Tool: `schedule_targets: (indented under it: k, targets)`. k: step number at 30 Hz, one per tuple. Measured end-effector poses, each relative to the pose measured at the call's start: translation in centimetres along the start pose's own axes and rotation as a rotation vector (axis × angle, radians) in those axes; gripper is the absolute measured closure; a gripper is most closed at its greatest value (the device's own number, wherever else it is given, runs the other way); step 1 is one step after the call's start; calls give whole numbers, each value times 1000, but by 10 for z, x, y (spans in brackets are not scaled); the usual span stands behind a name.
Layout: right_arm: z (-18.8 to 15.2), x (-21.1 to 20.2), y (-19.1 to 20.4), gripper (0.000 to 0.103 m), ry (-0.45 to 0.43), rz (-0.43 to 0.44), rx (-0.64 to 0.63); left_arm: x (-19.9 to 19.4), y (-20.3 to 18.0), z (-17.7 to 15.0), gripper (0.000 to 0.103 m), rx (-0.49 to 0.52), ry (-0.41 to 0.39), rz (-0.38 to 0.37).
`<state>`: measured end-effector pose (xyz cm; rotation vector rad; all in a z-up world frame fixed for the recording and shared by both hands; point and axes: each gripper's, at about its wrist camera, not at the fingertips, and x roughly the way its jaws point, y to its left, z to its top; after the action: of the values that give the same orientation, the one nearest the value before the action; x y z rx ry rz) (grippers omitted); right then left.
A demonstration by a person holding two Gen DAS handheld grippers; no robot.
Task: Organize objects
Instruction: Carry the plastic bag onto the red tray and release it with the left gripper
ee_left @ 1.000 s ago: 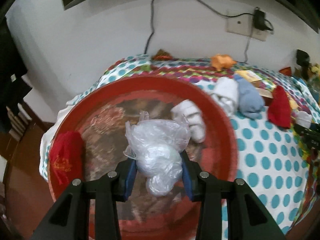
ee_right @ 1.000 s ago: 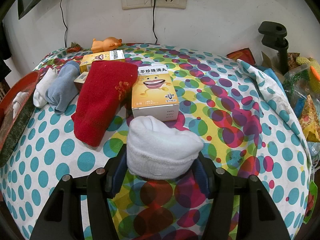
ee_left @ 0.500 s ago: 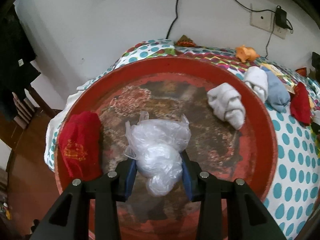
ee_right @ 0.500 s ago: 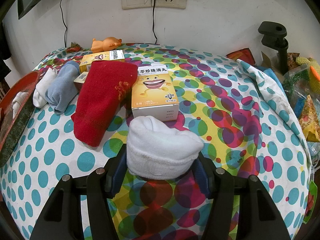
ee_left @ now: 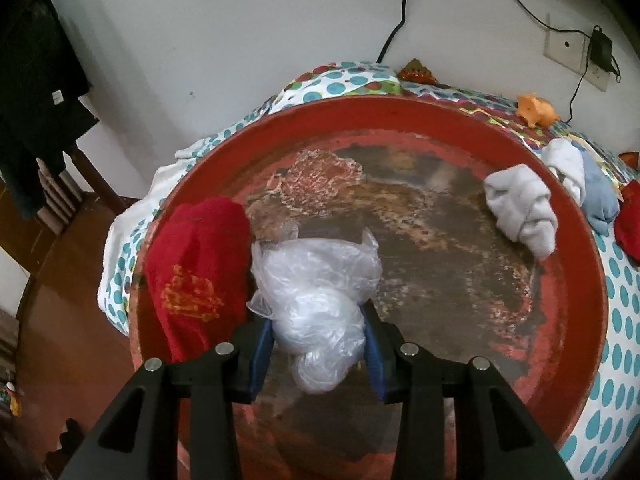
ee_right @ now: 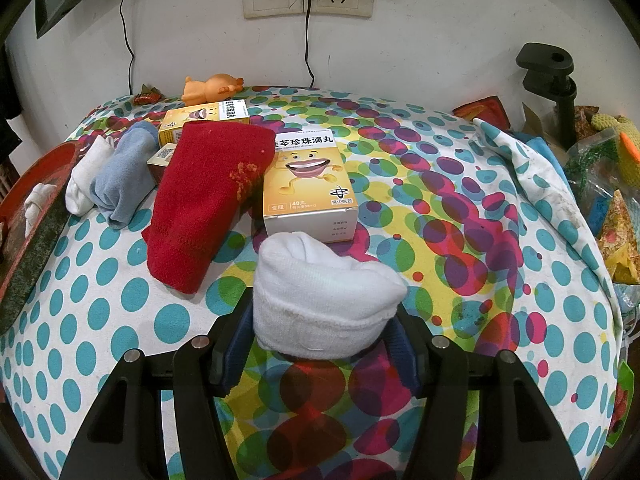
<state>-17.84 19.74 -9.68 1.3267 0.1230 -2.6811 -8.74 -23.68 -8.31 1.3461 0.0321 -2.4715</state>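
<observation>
Left hand-held gripper (ee_left: 318, 344): its two blue pads are clamped on the crumpled plastic bag (ee_left: 316, 300), which hangs between them above the red tray (ee_left: 576, 304).
Plastic bag: it lies straight ahead of this gripper, with its long axis running forward and away from the camera; its lower knot points back toward the gripper body.
Red sock in tray (ee_left: 196, 276): just beside the bag on the left, maybe touching it; I cannot tell for sure.
Free tray floor: it opens ahead and to the right of the bag, between the red sock and the white sock in tray (ee_left: 520, 208) near the right rim.
Judgement for the left side: the bag is already over the tray, so the coming move seems to be only lowering and letting go.
Right hand-held gripper (ee_right: 320, 332): closed on the rolled white sock (ee_right: 324, 300), above the dotted tabletop (ee_right: 460, 208).
Rolled white sock: its long axis lies across the fingers, left to right.
Tray from the right side (ee_right: 28, 240): far to the left edge, well apart; the left hand is nearer to it.
</observation>
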Motion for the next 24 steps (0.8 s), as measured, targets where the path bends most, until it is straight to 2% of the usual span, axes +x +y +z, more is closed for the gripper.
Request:
schedule_targets:
  k: [8, 13, 21, 24]
  targets:
    - [0, 1, -1, 45, 0, -1, 0, 8, 8, -2, 61, 1, 5, 24]
    - [0, 1, -1, 45, 0, -2, 0, 9, 12, -1, 60, -15, 6, 2]
    - [0, 1, -1, 45, 0, -2, 0, 5, 13, -4, 46, -14, -6, -1]
    - [0, 1, -1, 45, 0, -2, 0, 2, 12, -4, 45, -8, -16, -4]
